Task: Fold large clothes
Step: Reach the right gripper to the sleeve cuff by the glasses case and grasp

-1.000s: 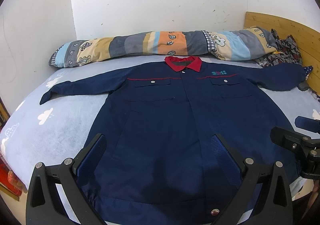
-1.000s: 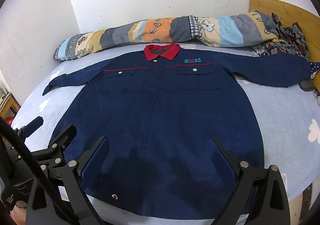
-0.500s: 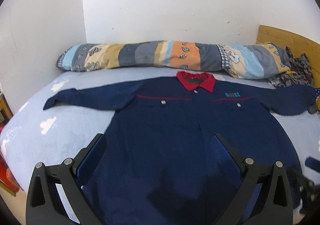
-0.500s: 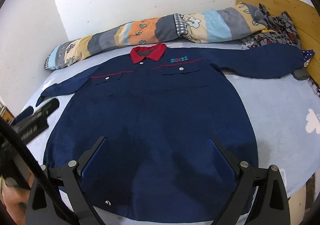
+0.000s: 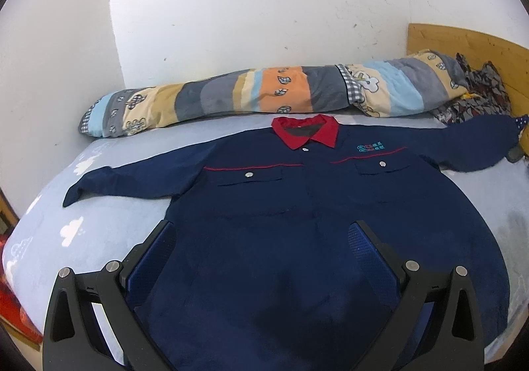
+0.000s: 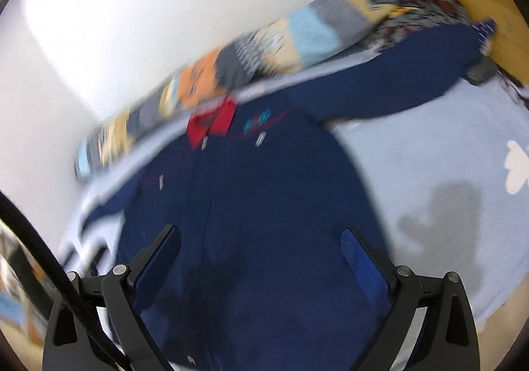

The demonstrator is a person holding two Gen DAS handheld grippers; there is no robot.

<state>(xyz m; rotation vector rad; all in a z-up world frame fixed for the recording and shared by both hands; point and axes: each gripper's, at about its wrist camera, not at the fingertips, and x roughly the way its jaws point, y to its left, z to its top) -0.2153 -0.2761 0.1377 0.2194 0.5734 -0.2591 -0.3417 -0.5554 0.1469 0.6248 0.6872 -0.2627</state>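
A large navy work jacket (image 5: 297,212) with a red collar (image 5: 305,131) lies flat, front up, on the bed, both sleeves spread out sideways. It also shows in the blurred right wrist view (image 6: 271,205). My left gripper (image 5: 263,239) is open and empty, held above the jacket's lower front. My right gripper (image 6: 261,245) is open and empty, tilted, above the jacket's lower right part. Its right sleeve (image 6: 396,87) stretches toward the headboard.
A long striped rolled quilt (image 5: 264,96) lies along the wall behind the collar. A patterned cloth heap (image 5: 472,96) sits by the wooden headboard (image 5: 463,44) at right. The light blue cloud-print sheet (image 5: 99,222) covers the bed. The bed's edge is just below the grippers.
The left gripper has swung back right and closer over the jacket. The right gripper has rolled and swung fast toward the right, blurring its view. Both stay open.
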